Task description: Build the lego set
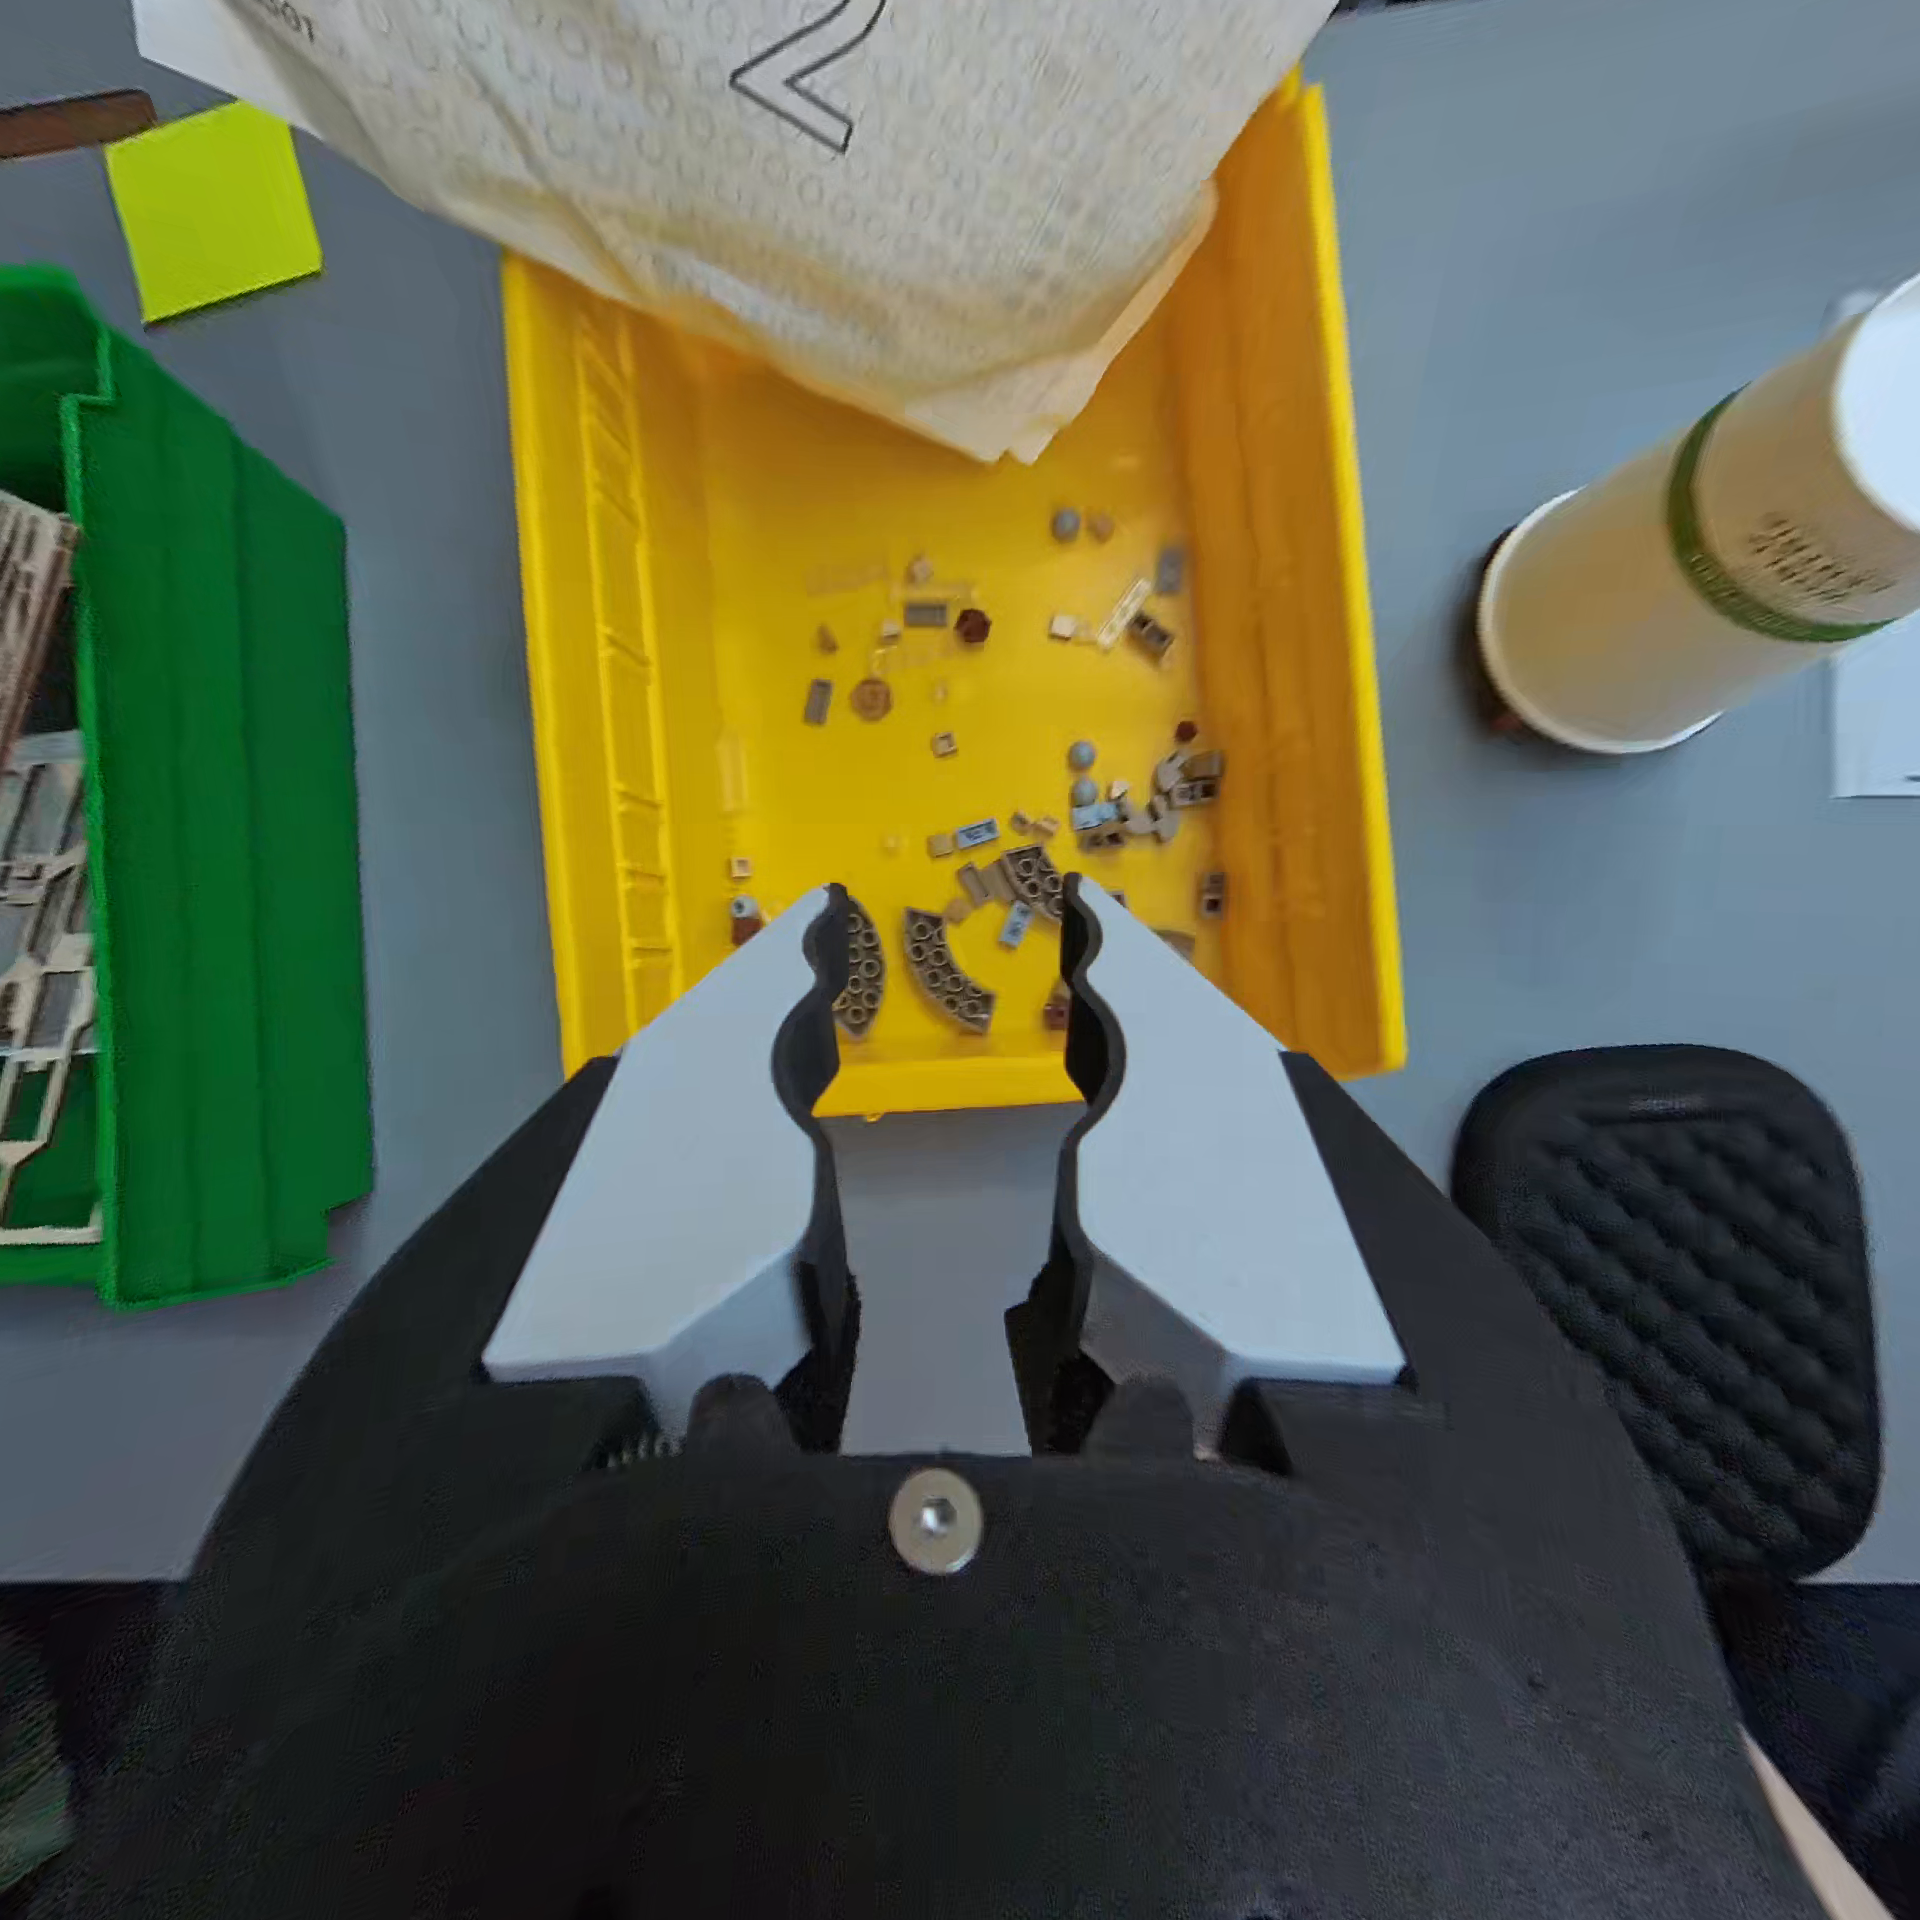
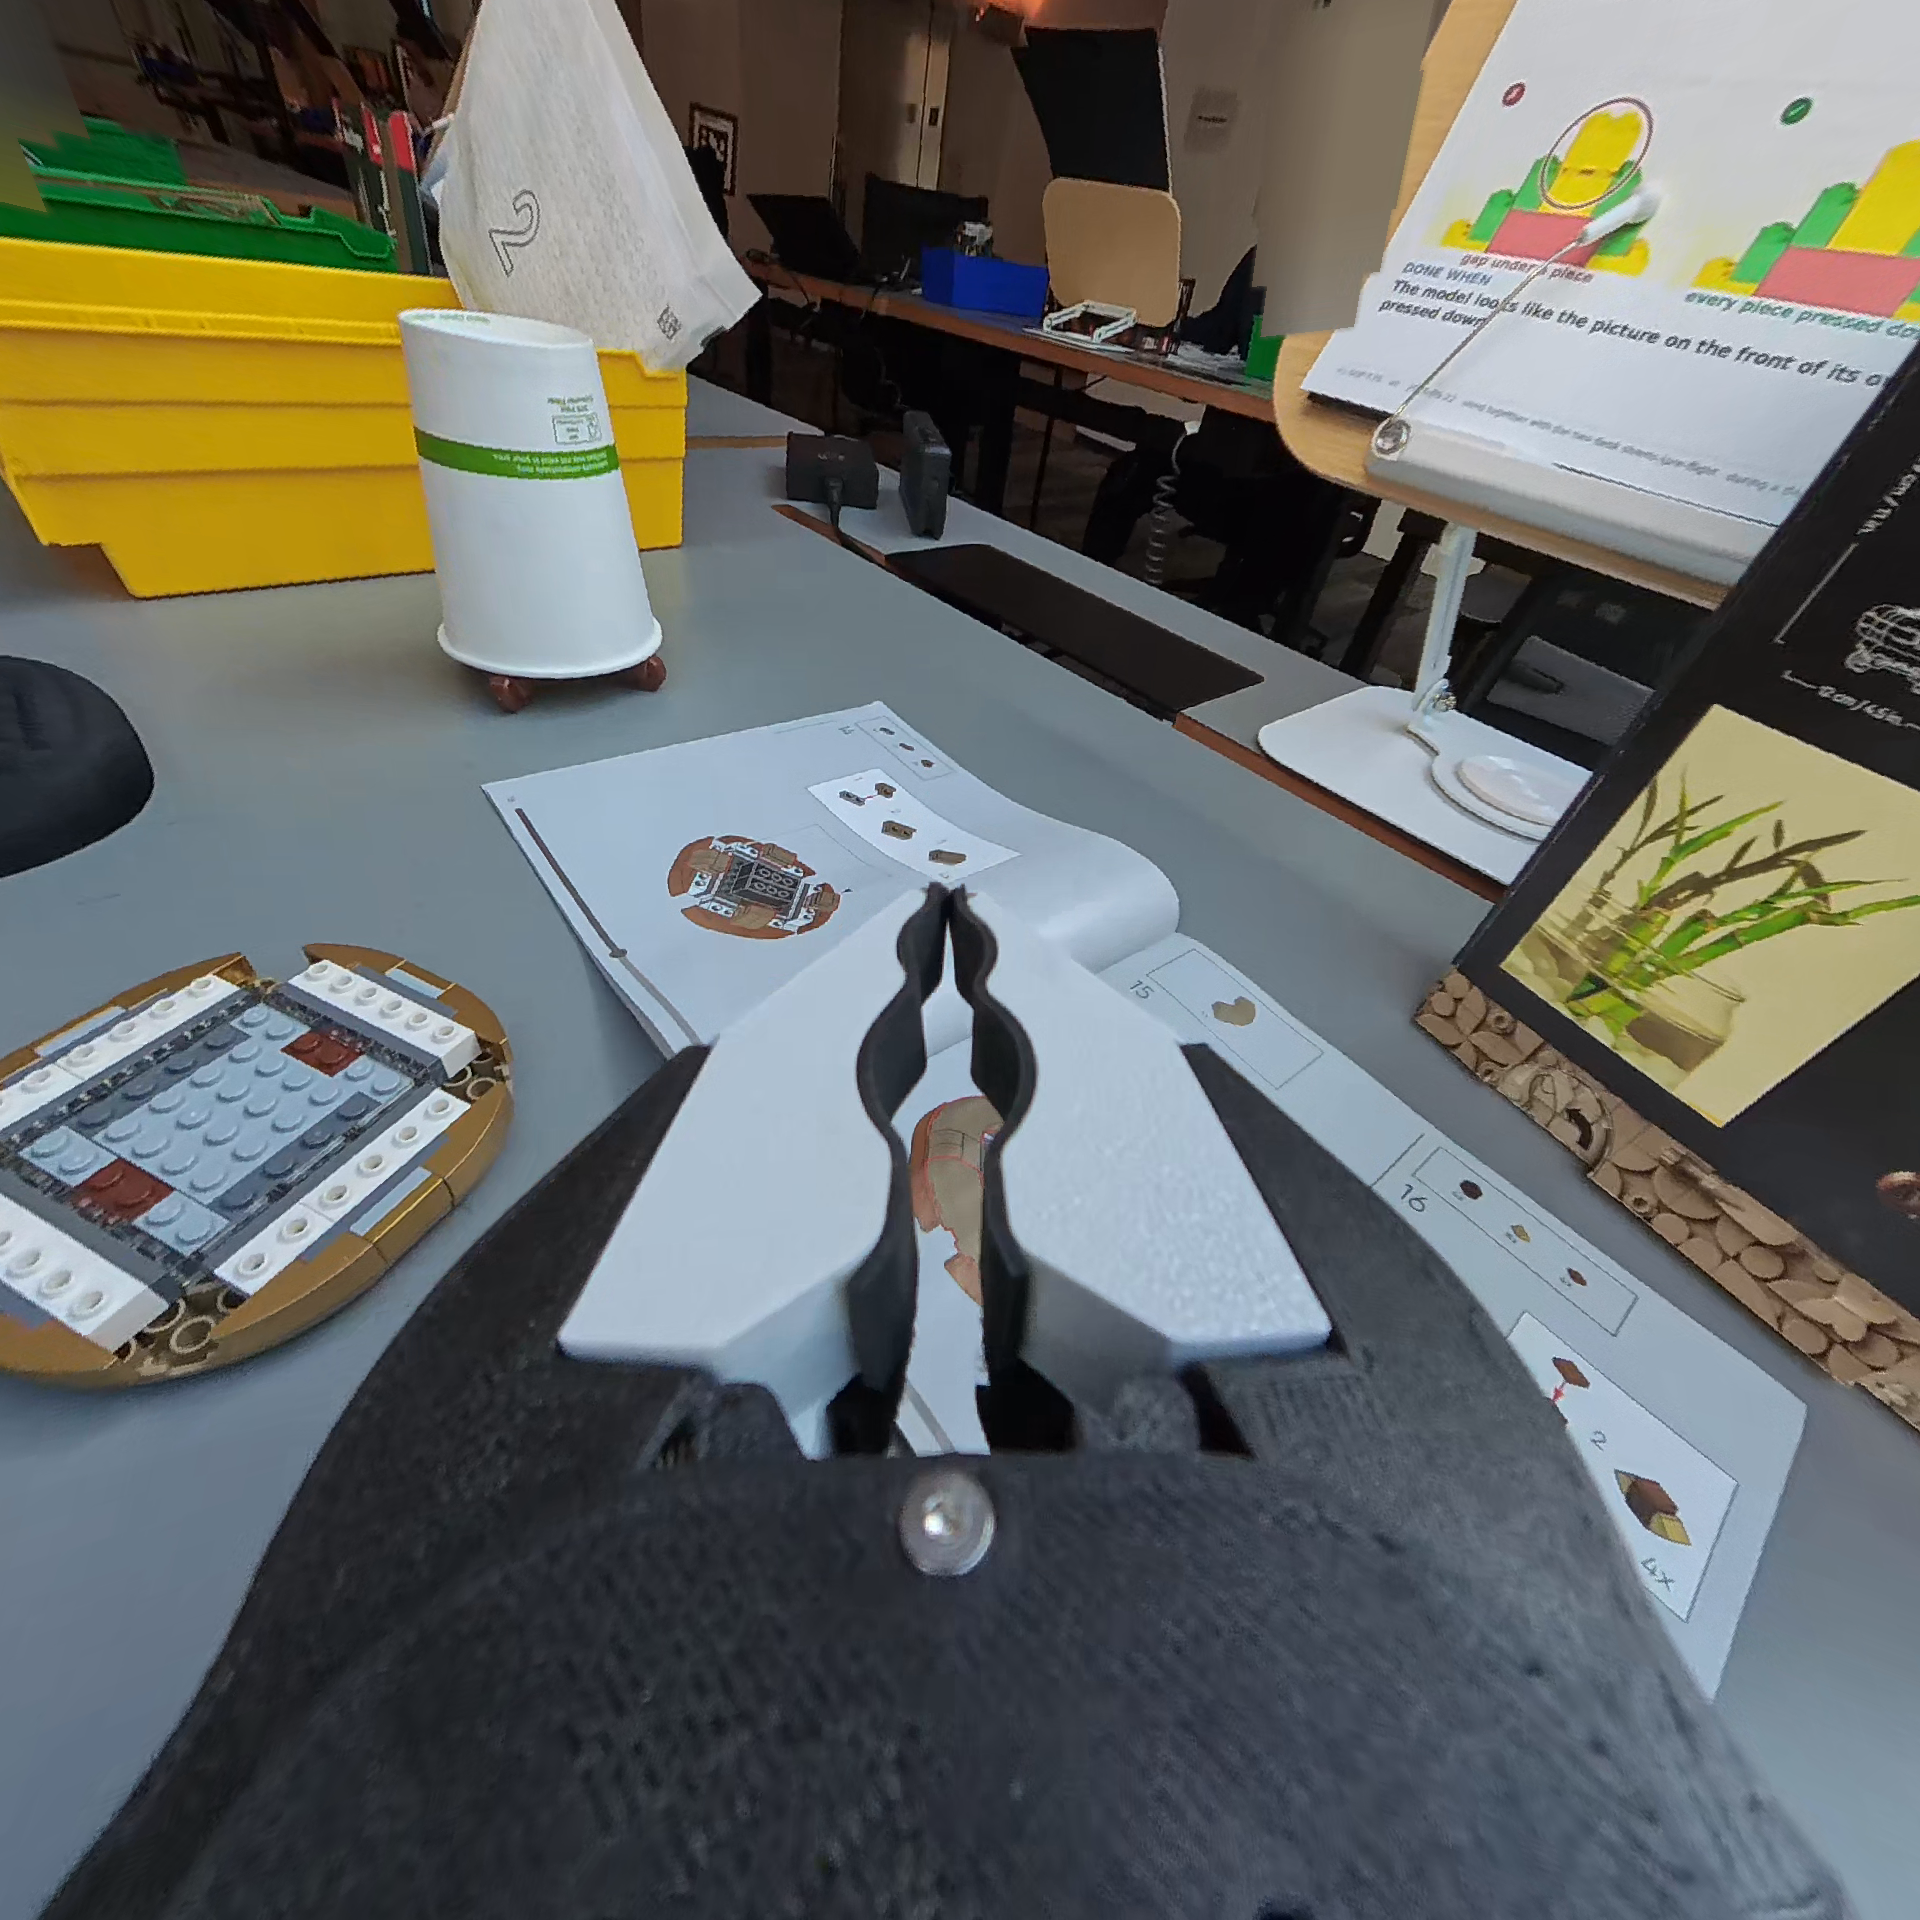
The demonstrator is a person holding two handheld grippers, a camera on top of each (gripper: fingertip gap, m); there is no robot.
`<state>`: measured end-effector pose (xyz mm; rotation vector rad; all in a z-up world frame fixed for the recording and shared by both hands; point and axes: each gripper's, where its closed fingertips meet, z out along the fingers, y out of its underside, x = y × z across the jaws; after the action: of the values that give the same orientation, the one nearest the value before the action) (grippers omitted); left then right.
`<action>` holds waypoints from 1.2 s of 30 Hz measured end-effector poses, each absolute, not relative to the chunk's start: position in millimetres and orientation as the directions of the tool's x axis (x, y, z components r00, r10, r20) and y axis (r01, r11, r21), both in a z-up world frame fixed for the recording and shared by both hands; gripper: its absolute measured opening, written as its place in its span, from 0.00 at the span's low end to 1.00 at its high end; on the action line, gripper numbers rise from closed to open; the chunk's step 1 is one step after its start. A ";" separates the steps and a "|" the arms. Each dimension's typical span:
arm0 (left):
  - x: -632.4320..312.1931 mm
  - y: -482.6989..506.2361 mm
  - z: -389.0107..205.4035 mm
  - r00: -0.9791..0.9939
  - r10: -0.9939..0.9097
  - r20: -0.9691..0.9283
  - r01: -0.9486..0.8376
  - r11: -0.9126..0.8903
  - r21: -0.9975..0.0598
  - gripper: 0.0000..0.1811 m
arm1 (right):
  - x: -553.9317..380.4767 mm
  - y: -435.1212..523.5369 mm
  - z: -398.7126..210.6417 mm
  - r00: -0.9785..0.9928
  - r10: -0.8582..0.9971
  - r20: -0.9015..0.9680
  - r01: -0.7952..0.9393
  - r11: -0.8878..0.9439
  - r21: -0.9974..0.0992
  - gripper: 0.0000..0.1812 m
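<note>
Grey desk (image 2: 312,748) in an office room with more desks behind.

The left claw (image 1: 951,899) hangs wide open and empty over a yellow bin (image 1: 1340,623) of small loose lego pieces (image 1: 1039,790), a white paper bag (image 1: 831,208) at its far end. The right claw (image 2: 948,896) is closed on nothing above the open instruction booklet (image 2: 831,821). The part-built round lego base (image 2: 223,1132) lies left of it, near an upturned paper cup (image 2: 530,499).

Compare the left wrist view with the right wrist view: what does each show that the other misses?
Left only: loose bricks on the yellow bin's floor, under the open left gripper. Right only: the partly built base, open instruction booklet, set box, and shut, empty right gripper. Both: yellow bin, upturned paper cup, numbered paper bag.
</note>
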<state>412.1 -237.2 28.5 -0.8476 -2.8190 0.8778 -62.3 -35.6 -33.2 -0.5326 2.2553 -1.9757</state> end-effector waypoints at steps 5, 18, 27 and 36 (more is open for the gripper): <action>437.4 -254.8 -1.8 -0.834 0.521 -0.182 0.543 0.714 -0.442 0.18 | -60.2 -38.3 -40.3 -0.927 -0.322 0.191 -0.242 0.124 -0.962 0.00; 444.1 -239.8 -73.1 -0.876 0.476 0.080 0.466 0.876 -0.123 0.18 | -71.4 -37.0 -32.3 -0.946 -0.291 0.145 -0.180 0.098 -0.979 0.00; 433.7 -234.4 -85.0 -0.872 0.482 0.087 0.481 0.876 -0.033 0.18 | -127.3 -12.9 19.5 -0.987 0.016 0.158 -0.158 -0.132 -0.978 0.04; 433.7 -229.1 -91.1 -0.897 0.432 0.098 0.437 0.899 0.031 0.18 | -221.8 23.7 30.4 -0.853 0.514 0.086 -0.183 -0.142 -0.973 0.06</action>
<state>433.7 -229.1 -91.1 -0.6816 -2.9747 -0.0795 -221.8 23.7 30.4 0.5024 2.2746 -2.7646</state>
